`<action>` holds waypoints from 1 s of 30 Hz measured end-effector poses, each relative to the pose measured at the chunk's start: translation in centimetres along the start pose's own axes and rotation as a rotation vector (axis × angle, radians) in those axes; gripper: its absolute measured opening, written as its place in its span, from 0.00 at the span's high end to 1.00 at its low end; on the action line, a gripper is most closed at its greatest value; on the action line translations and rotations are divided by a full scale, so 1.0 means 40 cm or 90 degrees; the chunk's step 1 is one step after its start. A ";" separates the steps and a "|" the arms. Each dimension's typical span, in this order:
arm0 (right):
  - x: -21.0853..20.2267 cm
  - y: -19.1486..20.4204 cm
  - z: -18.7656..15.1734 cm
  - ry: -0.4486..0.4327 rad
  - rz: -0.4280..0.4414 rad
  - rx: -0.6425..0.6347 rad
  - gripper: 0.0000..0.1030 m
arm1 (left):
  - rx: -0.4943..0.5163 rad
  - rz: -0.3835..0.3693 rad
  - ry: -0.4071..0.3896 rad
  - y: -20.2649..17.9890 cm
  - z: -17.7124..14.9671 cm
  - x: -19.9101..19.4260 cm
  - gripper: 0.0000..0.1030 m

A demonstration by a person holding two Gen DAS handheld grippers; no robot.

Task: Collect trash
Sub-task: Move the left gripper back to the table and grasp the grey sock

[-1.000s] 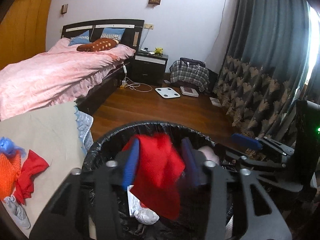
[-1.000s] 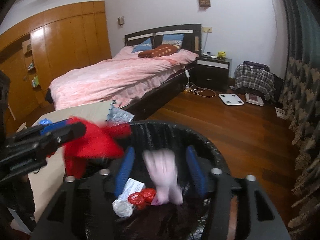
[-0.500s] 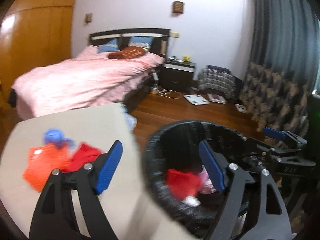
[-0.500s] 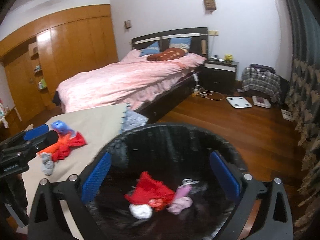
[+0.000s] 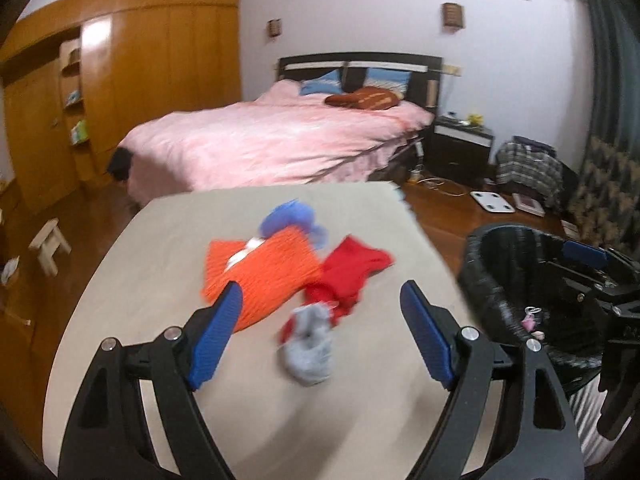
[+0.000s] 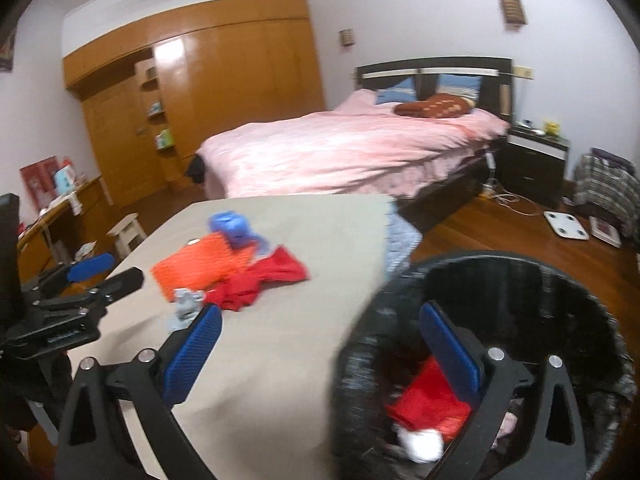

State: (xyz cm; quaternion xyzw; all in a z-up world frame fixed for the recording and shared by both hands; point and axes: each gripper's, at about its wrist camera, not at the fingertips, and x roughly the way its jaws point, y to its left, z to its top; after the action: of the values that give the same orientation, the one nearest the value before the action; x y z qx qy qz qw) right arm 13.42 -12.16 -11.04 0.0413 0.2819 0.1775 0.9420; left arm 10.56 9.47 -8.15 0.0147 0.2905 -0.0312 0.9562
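On the beige table (image 5: 200,380) (image 6: 280,340) lie an orange ribbed piece (image 5: 260,276) (image 6: 200,266), a red cloth (image 5: 352,272) (image 6: 268,278), a blue item (image 5: 292,220) (image 6: 232,226) and a grey crumpled item (image 5: 310,350) (image 6: 186,304). My left gripper (image 5: 320,332) is open and empty just above the grey item. My right gripper (image 6: 320,352) is open and empty over the rim of the black-lined trash bin (image 6: 520,292) (image 5: 504,276), which holds a red cloth (image 6: 428,404) and white trash (image 6: 422,442).
A pink bed (image 5: 280,144) stands beyond the table, with a dark nightstand (image 5: 460,152) and a white scale (image 5: 492,202) on the wood floor. A wooden wardrobe (image 5: 120,92) lines the left wall. A small stool (image 5: 48,246) stands left of the table.
Both grippers dropped their items, the red cloth and the pink piece, into the bin and opened. Both then swung left from over the bin towards the table; the left is now above the remaining items.
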 end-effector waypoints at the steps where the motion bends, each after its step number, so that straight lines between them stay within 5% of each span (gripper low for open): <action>1: 0.011 0.010 -0.002 0.004 0.008 -0.004 0.06 | -0.005 0.009 0.003 0.017 -0.006 0.006 0.24; 15: 0.120 0.056 -0.018 0.045 0.022 -0.031 0.06 | -0.030 0.010 0.066 0.070 -0.071 0.116 0.28; 20: 0.132 0.050 -0.014 0.048 0.021 -0.031 0.06 | -0.043 -0.006 0.096 0.055 -0.091 0.174 0.41; 27: 0.144 0.060 -0.014 0.050 0.022 -0.043 0.06 | -0.052 -0.013 0.148 0.037 -0.111 0.229 0.45; 29: 0.147 0.063 -0.014 0.053 0.022 -0.044 0.06 | -0.052 -0.017 0.166 0.038 -0.113 0.242 0.62; 30: 0.147 0.064 -0.014 0.053 0.022 -0.045 0.06 | -0.053 -0.018 0.168 0.038 -0.115 0.243 0.62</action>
State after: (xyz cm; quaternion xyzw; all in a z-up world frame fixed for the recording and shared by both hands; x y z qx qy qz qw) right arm 16.90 -7.67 -14.11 0.0058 0.3138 0.2054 0.9270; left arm 16.19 10.72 -17.38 -0.0253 0.4152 -0.0304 0.9089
